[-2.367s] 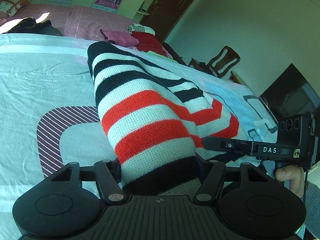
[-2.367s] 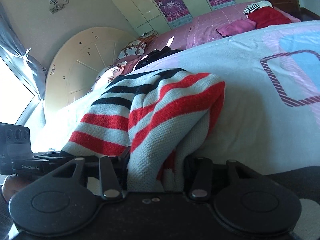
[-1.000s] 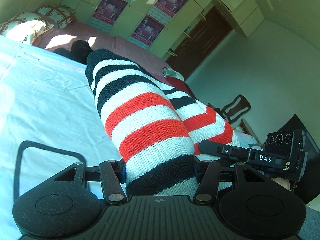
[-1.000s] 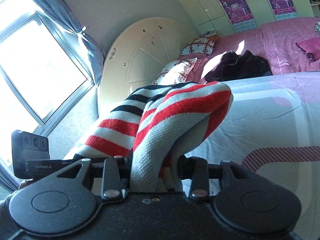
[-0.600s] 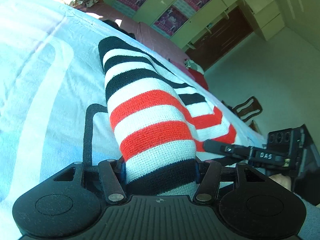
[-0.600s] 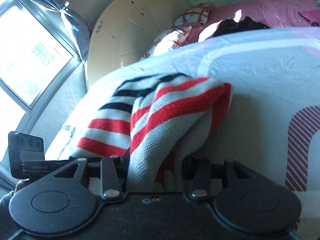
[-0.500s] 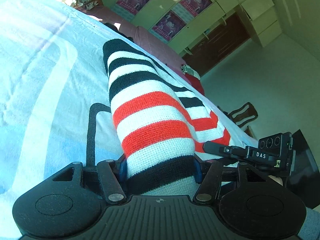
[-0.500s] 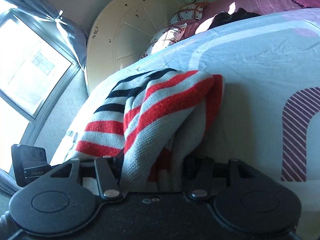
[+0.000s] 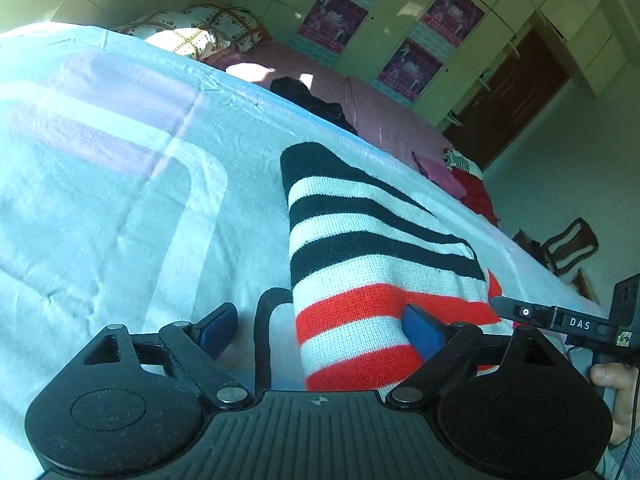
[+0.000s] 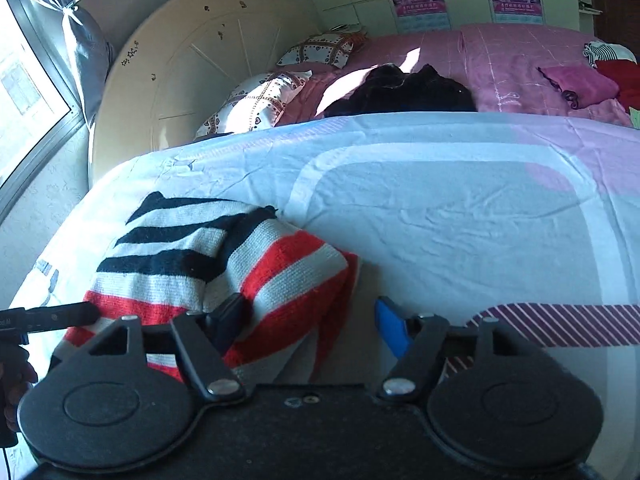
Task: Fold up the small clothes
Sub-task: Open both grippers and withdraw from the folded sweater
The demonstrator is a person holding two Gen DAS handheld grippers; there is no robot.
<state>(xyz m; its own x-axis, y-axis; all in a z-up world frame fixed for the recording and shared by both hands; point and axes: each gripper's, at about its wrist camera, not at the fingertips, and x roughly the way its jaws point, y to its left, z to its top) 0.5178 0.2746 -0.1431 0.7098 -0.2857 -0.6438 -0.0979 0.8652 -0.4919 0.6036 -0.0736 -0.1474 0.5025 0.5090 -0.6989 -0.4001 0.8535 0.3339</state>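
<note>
Sweater (image 9: 372, 264) striped black, white and red lies folded on the bedsheet (image 9: 120, 184). Left gripper (image 9: 320, 328) and right gripper (image 10: 312, 320) both stand wide-jawed at its near edge, gripping nothing.

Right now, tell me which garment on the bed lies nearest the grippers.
The striped sweater, folded on the blue sheet between both open grippers. The black garment, pink one and red one lie far back on the pink cover.

Black, white and red striped sweater (image 9: 372, 264) on pale blue bedsheet (image 9: 120, 200); pink quilt (image 10: 520, 64) behind
</note>
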